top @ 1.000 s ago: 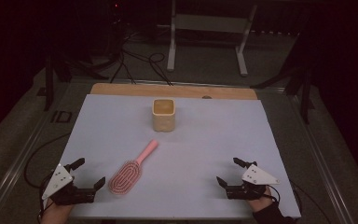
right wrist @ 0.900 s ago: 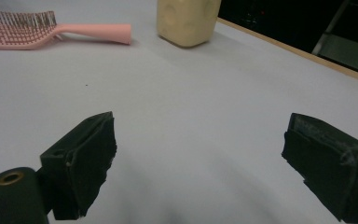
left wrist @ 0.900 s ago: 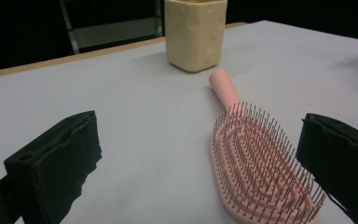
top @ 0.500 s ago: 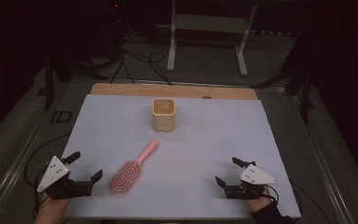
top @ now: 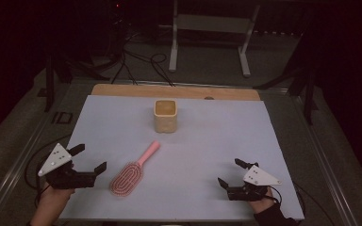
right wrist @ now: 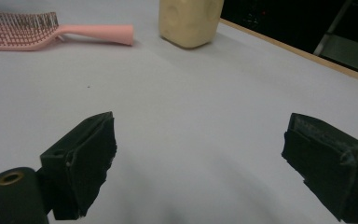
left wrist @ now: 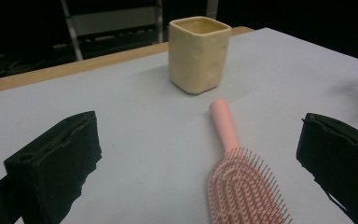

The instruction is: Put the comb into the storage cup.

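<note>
**Left claw closes in on the hairbrush**

Over the last second the left claw (top: 87, 159) has slid along the desk (top: 264, 136) toward the pink hairbrush (top: 132, 171), which suggests a pickup is starting. Its jaws are spread wide and hold nothing; the brush lies just ahead of them, bristles up, with the yellow cup (top: 165, 115) farther beyond. The right claw (top: 230, 173) has barely moved, gapes empty, and has the brush well off to its far left.

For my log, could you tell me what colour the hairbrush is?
The hairbrush is pink, clearest in the left gripper view.
</note>
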Demonstrator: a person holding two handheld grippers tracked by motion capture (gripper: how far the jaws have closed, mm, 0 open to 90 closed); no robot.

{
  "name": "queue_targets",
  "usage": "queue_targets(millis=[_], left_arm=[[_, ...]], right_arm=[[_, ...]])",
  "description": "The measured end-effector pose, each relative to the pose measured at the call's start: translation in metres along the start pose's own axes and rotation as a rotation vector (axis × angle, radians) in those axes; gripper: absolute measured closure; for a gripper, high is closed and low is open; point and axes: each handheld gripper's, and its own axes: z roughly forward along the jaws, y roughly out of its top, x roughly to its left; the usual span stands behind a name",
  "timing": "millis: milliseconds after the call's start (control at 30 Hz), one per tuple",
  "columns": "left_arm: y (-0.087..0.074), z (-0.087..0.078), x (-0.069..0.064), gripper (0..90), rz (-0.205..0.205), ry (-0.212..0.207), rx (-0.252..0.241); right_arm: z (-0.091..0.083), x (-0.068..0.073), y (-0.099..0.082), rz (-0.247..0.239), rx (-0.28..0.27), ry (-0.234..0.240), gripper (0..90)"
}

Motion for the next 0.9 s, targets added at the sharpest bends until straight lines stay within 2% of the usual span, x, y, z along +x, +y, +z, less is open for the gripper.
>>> queue_targets(millis=[33, 100, 233, 267, 333, 433, 500, 567, 733, 900], left_arm=[[0.006, 0.003, -0.001, 0.0, -0.008, -0.027, 0.005], [0.009, 0.004, -0.002, 0.0, -0.005, -0.026, 0.006], [0.021, 0.010, -0.003, 0.0, -0.025, -0.064, 0.004], [0.025, 0.014, -0.004, 0.0, -0.014, -0.078, 0.005], [0.027, 0.016, -0.005, 0.0, -0.007, -0.077, 0.002], [0.035, 0.023, -0.007, 0.0, -0.006, -0.102, 0.010], [0.039, 0.028, -0.010, 1.8, 0.020, -0.099, 0.018], [0.045, 0.036, -0.015, 4.1, 0.044, -0.116, 0.023], [0.052, 0.048, -0.020, 7.4, 0.063, -0.156, 0.043], [0.056, 0.065, -0.029, 10.4, 0.106, -0.190, 0.067]], right_arm=[[0.000, 0.000, 0.000, -0.001, -0.001, 0.000, 9.2], [0.000, -0.001, 0.000, -0.003, -0.004, -0.001, 9.2], [0.000, 0.000, 0.000, 0.000, -0.004, 0.001, 9.3], [0.000, -0.001, 0.000, -0.001, -0.005, 0.002, 9.3], [0.000, -0.001, 0.000, 0.001, -0.004, 0.003, 9.2], [0.000, -0.001, 0.000, 0.003, -0.002, 0.004, 9.2], [0.000, -0.001, 0.000, 0.005, -0.002, 0.007, 9.3], [0.001, -0.001, 0.000, 0.001, 0.000, 0.008, 9.3], [0.001, -0.001, 0.000, 0.000, 0.000, 0.011, 9.2], [0.001, -0.001, 0.000, 0.004, -0.003, 0.012, 9.3]])
